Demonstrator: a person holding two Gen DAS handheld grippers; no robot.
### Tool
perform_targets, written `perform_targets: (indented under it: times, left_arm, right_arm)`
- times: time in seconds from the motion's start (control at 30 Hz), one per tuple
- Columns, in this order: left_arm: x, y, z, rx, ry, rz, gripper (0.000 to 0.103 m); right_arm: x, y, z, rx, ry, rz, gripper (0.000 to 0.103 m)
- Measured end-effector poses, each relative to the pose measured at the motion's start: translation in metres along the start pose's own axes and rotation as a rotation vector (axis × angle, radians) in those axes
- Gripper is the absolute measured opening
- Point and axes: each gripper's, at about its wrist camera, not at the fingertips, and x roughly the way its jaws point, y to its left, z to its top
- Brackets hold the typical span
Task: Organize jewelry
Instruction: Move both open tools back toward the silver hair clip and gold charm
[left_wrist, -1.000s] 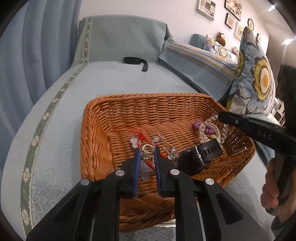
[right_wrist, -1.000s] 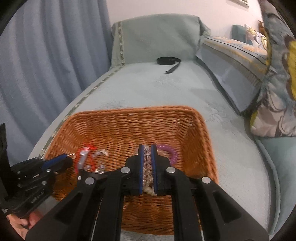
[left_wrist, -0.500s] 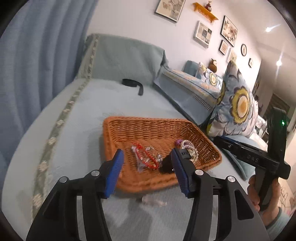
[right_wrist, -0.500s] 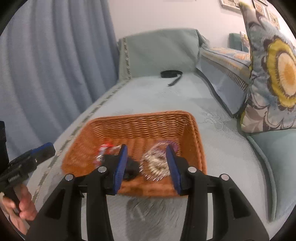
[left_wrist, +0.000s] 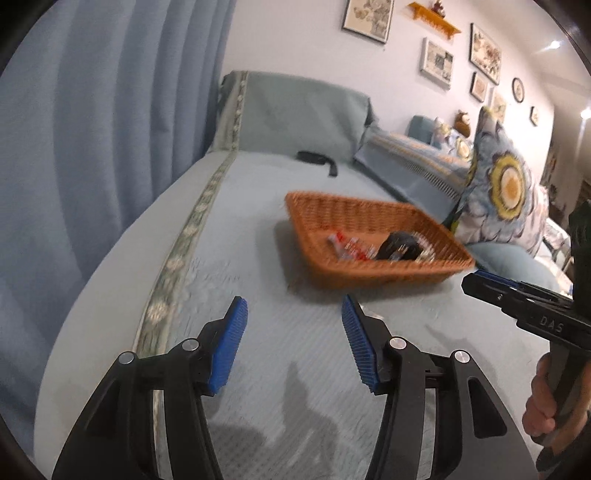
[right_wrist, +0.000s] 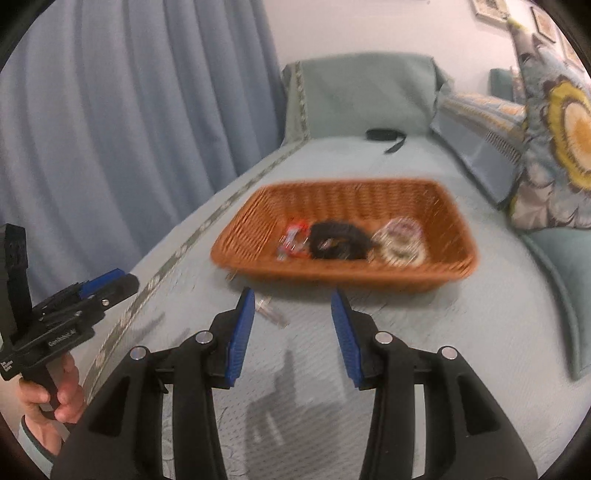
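An orange wicker basket (left_wrist: 325, 221) (right_wrist: 332, 195) sits on the pale blue sofa cover. In it lie a red string piece (left_wrist: 347, 245) (right_wrist: 295, 236), a black watch (left_wrist: 400, 245) (right_wrist: 338, 240) and a beaded bracelet (right_wrist: 400, 242). A small clear item (right_wrist: 271, 314) lies on the cover in front of the basket. My left gripper (left_wrist: 293, 314) is open and empty, well back from the basket; it also shows in the right wrist view (right_wrist: 107, 282). My right gripper (right_wrist: 293, 308) is open and empty; it also shows in the left wrist view (left_wrist: 480, 280).
A black strap (left_wrist: 317, 160) (right_wrist: 386, 136) lies at the far end of the sofa. Cushions and a flowered pillow (left_wrist: 506, 188) (right_wrist: 557, 125) line the right side. Blue curtains (left_wrist: 92, 129) hang on the left.
Both grippers opened, releasing the jewelry into the basket, and pulled back and up away from it. The basket now looks smaller and farther off.
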Motion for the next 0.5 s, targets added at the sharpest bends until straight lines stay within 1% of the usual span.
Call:
perform_targets:
  times: [0.13,0.23,0.3,0.4,0.5]
  left_arm:
    - [0.019,0.012,-0.019,-0.024,0.053,0.027,0.052]
    - [0.03,0.017,-0.026,-0.026,0.08,0.039,0.051]
    - [0.035,0.02,-0.027,-0.038,0.093,0.03,0.051]
    - [0.041,0.022,-0.024,-0.046,0.102,0.006,0.051]
    - [0.051,0.021,-0.018,-0.041,0.113,0.002,0.05]
  right_arm:
    - [0.023,0.014,-0.011,-0.042,0.044,0.016,0.04]
    - [0.041,0.019,-0.015,-0.064,0.076,0.005,0.04]
    - [0.05,0.019,-0.017,-0.065,0.093,0.002,0.04]
    - [0.066,0.022,-0.015,-0.084,0.117,-0.027,0.04]
    - [0.08,0.03,-0.008,-0.128,0.133,-0.041,0.04]
